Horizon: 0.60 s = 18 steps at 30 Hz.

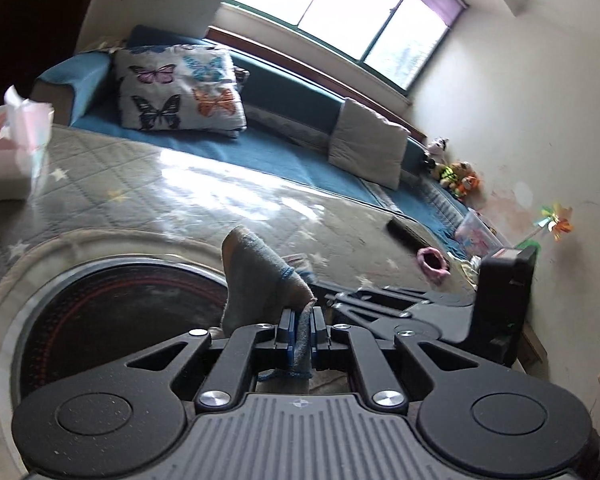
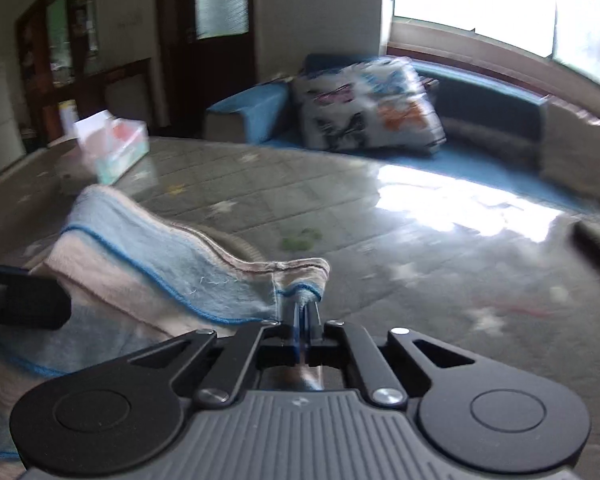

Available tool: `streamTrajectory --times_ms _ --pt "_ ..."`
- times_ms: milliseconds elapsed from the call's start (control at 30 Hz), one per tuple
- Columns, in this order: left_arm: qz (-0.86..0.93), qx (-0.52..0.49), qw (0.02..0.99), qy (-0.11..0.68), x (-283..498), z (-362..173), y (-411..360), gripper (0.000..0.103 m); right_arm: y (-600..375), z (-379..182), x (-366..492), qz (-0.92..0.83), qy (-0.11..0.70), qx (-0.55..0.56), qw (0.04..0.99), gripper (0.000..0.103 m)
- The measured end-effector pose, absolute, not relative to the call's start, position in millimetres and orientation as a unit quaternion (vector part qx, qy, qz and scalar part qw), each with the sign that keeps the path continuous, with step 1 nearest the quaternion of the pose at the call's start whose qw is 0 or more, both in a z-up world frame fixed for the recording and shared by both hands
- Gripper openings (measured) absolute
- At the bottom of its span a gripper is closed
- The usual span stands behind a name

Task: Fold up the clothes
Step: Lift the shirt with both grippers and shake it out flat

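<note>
From the left wrist camera, I see my left gripper (image 1: 301, 322) with its jaws clamped on a fold of the cloth (image 1: 260, 276), a grey-blue piece with a blue stitched hem. The pinched part stands up from the fingers and leans up and to the left, its long axis running away from me. It hangs above the round dark inset (image 1: 112, 320) in the table (image 1: 180, 184), which wears a quilted star-print cover. My right gripper (image 1: 384, 300) sits just beside, to the right, at about the same height. Beyond, the tabletop lies open up to a black remote (image 1: 400, 232) and a pink item (image 1: 432, 264) near its far right edge.

From the right wrist camera, my right gripper (image 2: 306, 320) has its jaws closed on a hem corner of the cloth (image 2: 152, 264). The fabric stretches from there leftward and slightly up, long axis across the frame, draping down at lower left. A tissue box (image 2: 116, 148) stands far left; ahead and right, the table (image 2: 380, 240) is bare, glare-lit.
</note>
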<state>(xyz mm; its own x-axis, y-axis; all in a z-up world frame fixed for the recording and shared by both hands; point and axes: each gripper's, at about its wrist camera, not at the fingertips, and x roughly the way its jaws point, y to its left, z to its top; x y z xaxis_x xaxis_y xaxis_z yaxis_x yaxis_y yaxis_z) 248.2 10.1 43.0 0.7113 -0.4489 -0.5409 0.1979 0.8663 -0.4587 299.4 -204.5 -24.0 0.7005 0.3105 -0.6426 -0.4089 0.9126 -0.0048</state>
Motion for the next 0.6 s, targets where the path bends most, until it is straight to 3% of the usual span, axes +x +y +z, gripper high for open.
streamTrajectory --times_ms 267,600 --pt "-0.236 -0.159 0.881 0.377 242.0 21.4 -30.1 0.01 -262.3 4.4 264.7 0.126 0.298 -0.046 0.945 0.001" --pt "-0.203 -0.114 0.892 0.387 237.8 17.2 -19.2 0.01 -291.9 -31.3 253.9 0.097 0.356 -0.031 0.929 0.002"
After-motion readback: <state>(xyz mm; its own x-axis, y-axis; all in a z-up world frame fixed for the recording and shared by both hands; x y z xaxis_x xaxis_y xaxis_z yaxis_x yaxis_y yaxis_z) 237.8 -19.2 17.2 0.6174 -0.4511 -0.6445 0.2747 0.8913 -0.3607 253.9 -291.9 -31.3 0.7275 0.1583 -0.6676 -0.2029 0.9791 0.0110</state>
